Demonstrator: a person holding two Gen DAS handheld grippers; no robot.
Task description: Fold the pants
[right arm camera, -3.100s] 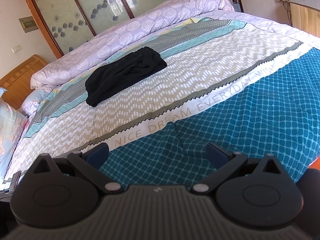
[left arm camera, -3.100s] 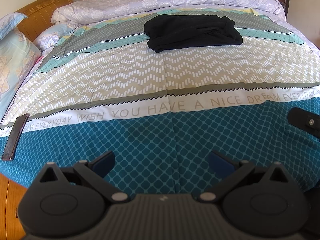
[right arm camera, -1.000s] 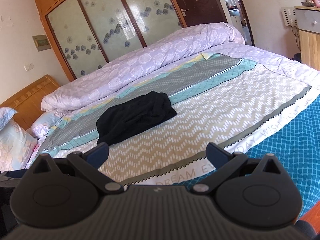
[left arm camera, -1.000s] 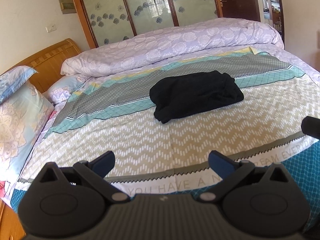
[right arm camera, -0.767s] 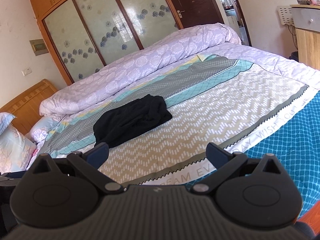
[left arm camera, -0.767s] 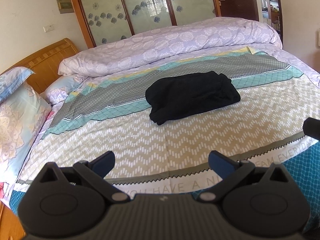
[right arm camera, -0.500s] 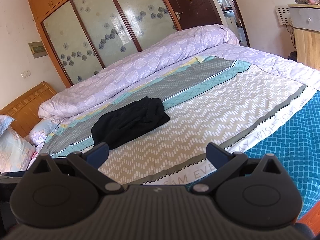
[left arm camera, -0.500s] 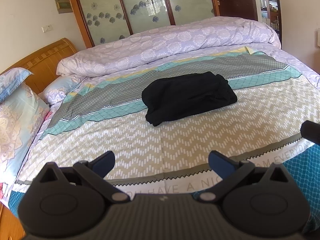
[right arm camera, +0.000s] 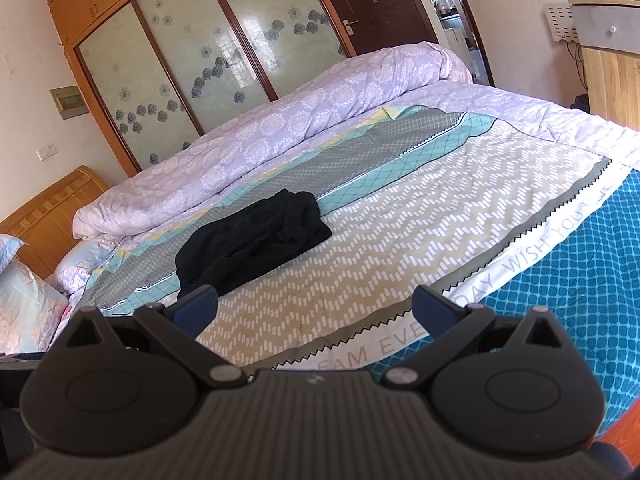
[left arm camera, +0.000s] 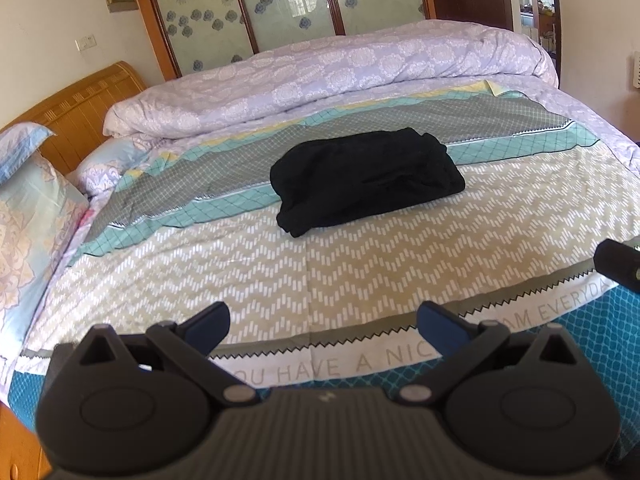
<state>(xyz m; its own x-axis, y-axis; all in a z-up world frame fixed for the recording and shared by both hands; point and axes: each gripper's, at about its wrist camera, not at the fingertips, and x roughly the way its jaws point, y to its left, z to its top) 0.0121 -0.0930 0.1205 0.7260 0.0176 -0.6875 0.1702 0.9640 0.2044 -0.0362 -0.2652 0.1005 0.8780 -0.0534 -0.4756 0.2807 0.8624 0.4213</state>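
Black pants (left arm camera: 366, 180) lie in a folded bundle on the patterned bedspread, toward the far side of the bed; they also show in the right wrist view (right arm camera: 252, 246). My left gripper (left arm camera: 323, 322) is open and empty, held over the near part of the bed, well short of the pants. My right gripper (right arm camera: 314, 306) is open and empty, also well short of the pants. Part of the right gripper (left arm camera: 618, 264) shows at the right edge of the left wrist view.
A rolled lilac duvet (left arm camera: 340, 76) lies along the far side of the bed. A wooden headboard (left arm camera: 76, 116) and pillows (left arm camera: 28, 208) are at the left. A sliding-door wardrobe (right arm camera: 208, 52) stands behind, and a wooden cabinet (right arm camera: 612, 68) at the right.
Both grippers have risen and tilted up since three seconds ago, so the wardrobe and walls now show. In the last second the views shifted only slightly. Both grippers stay open.
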